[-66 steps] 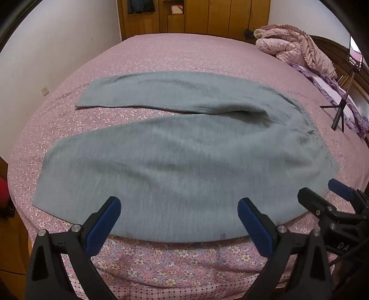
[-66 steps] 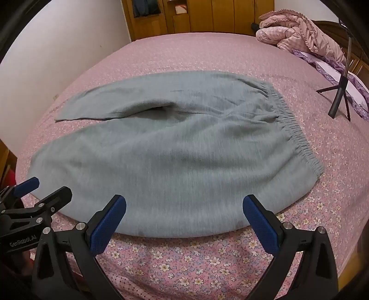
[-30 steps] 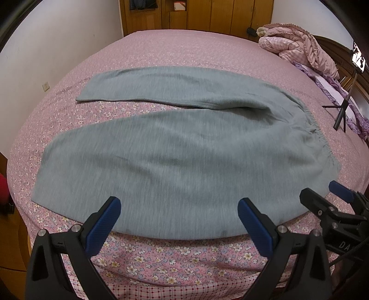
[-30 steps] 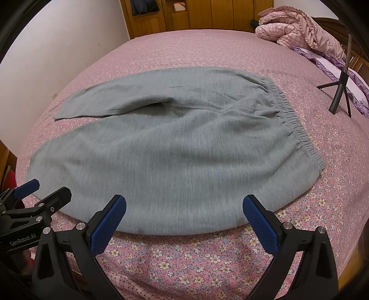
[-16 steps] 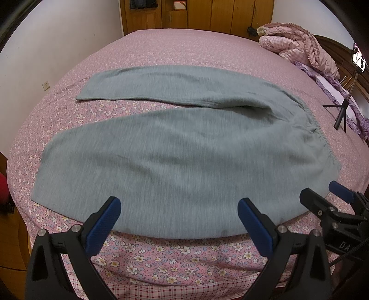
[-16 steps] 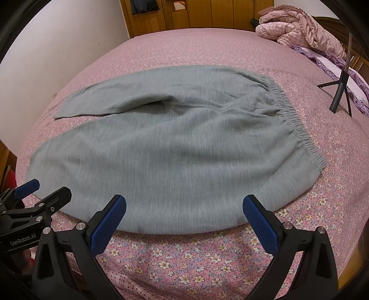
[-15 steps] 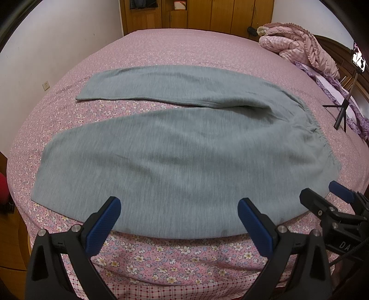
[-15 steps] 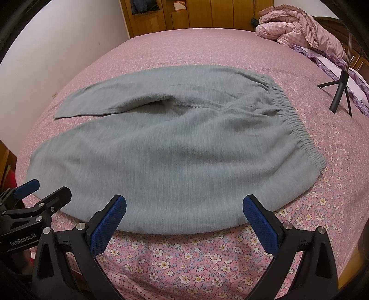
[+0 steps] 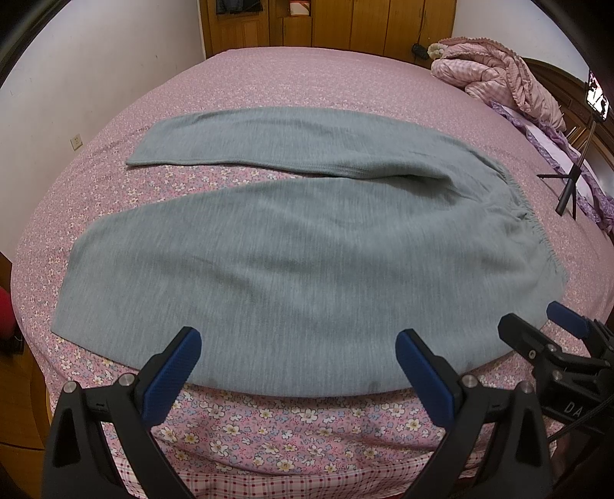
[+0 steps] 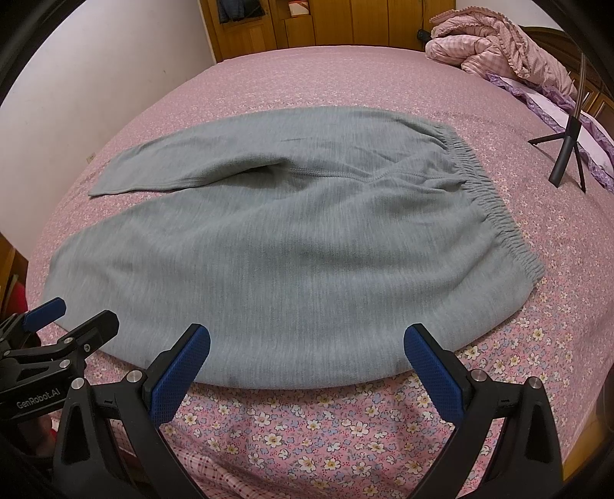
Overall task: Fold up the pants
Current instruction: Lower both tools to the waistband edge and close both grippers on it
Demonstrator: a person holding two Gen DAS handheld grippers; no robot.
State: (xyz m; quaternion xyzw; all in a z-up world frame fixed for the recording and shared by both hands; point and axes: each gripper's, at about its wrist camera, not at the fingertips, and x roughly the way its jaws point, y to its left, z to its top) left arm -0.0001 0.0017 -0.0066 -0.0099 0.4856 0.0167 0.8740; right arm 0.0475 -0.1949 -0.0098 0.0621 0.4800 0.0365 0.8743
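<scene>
Grey pants (image 9: 299,253) (image 10: 291,249) lie flat on the pink floral bed, the elastic waistband (image 10: 495,215) to the right and both legs running left. The far leg (image 9: 268,142) spreads away from the near one. My left gripper (image 9: 297,351) hovers open just short of the near leg's front edge, nothing between its blue pads. My right gripper (image 10: 307,345) is open too, over the same front edge nearer the waist. Each gripper shows at the side of the other's view: the right gripper (image 9: 537,326) and the left gripper (image 10: 69,313).
A pink quilted blanket (image 9: 495,80) is heaped at the bed's far right corner. A small black tripod (image 10: 568,153) stands on the bed right of the waistband, and it holds a phone (image 9: 597,96). Wooden cabinets (image 9: 326,23) line the far wall. The bed edge (image 9: 268,476) is right below me.
Both views have drifted slightly, so the pants sit a little differently in frame. The pants lie as before and both grippers stay open.
</scene>
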